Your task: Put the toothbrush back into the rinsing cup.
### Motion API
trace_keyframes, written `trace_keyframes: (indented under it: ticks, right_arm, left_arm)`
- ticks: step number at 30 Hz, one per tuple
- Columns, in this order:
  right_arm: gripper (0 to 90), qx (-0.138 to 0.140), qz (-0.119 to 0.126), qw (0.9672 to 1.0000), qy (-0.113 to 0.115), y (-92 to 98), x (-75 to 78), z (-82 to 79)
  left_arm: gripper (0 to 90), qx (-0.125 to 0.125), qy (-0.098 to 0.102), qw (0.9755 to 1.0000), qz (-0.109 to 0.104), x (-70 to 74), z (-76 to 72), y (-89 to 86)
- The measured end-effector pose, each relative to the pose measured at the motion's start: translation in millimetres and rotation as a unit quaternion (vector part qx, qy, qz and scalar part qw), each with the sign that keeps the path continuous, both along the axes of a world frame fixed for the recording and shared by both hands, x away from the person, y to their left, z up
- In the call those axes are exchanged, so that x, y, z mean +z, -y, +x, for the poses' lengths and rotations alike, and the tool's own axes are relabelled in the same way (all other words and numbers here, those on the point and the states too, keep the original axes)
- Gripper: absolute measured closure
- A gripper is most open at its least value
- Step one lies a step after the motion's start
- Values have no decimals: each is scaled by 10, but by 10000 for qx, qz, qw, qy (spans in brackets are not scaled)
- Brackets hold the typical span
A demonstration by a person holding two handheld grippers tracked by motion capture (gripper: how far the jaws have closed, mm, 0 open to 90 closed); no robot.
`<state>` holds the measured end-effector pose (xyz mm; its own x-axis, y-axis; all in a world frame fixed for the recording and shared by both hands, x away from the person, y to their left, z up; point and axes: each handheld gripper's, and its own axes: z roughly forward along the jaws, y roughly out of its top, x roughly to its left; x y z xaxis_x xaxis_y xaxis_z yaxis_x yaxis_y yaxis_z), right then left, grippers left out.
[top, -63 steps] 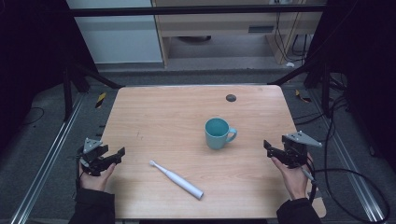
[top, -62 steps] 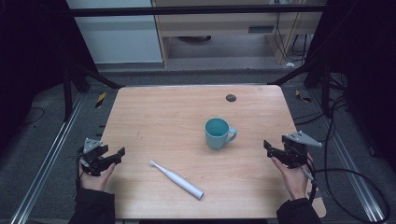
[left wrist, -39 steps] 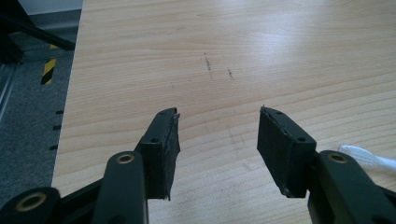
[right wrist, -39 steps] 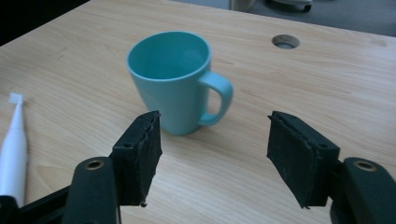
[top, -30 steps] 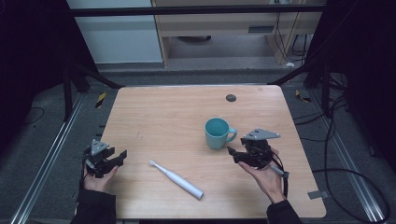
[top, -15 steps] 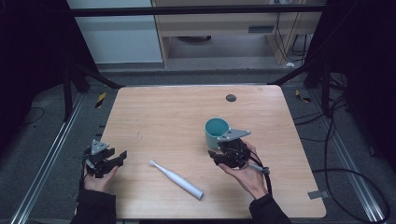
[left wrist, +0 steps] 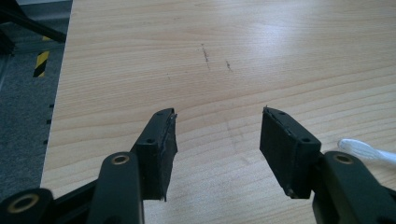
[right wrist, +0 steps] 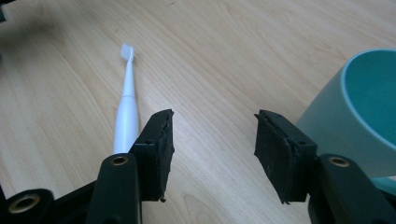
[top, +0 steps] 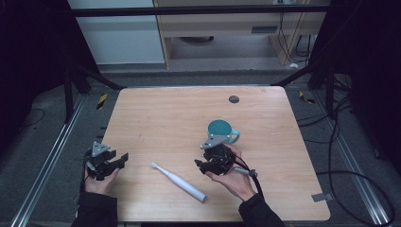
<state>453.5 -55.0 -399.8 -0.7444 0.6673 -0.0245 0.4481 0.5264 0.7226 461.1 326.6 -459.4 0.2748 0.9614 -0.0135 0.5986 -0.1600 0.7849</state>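
A white toothbrush (top: 182, 183) lies diagonally on the wooden table (top: 165, 118), near the front edge. A teal mug (top: 221, 130) stands upright to the right of the middle. My right gripper (top: 202, 166) hovers just in front of the mug, jaws pointing left at the toothbrush. In the right gripper view the toothbrush (right wrist: 127, 109) lies ahead at the left and the mug (right wrist: 355, 126) is close on the right. The right gripper (right wrist: 212, 140) is open; its jaws have just been opening with nothing between them. My left gripper (top: 119, 164) rests open at the table's front left. Beside the left gripper (left wrist: 217, 140) lies the brush head (left wrist: 369, 150).
A small dark disc (top: 233, 99) sits near the table's far edge. Metal rails run along both sides of the table, with cables on the floor at the right. A cabinet stands behind the table.
My right gripper has moved left from the table's right edge, past the front of the mug, closer to the toothbrush. The left gripper has stayed in place.
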Motion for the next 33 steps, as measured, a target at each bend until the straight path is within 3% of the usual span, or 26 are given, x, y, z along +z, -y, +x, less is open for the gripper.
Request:
trace_keyframes:
  ticks: [4, 13, 20, 33]
  right_arm:
    - [482, 81, -64, 9997, -208, -60, -29, -16]
    - [475, 284, -272, 9984, -409, -180, -99, -55]
    - [487, 404, -389, 9959, -710, -271, -172, -67]
    - [490, 518, -556, 9916, -1047, -395, -271, -85]
  left_arm:
    - [452, -4, -17, 10000, -1, -3, 2, -1]
    - [451, -14, -36, 10000, 4, -5, 2, 0]
    - [450, -24, -43, 10000, -9, -4, 4, -1]
    - [445, -31, -81, 10000, -7, -4, 6, -1]
